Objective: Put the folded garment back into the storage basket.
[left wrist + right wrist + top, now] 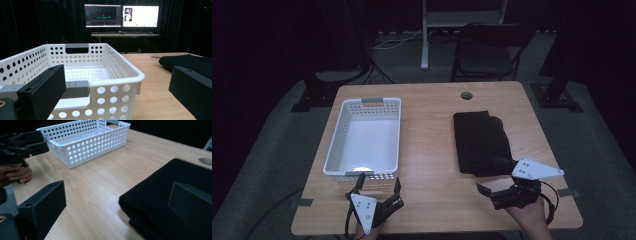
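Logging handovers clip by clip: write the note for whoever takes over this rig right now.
Left claw: open, holding nothing, at the near end of the white basket.
Right claw: open, holding nothing, at the near edge of the folded black cloth, one jaw over it.
Basket: on the table's left half, nothing in it.
Cloth: flat on the right half, apart from the basket.
Done: nothing gripped or moved.
Left: probably grip the cloth; the basket looks the likely destination.
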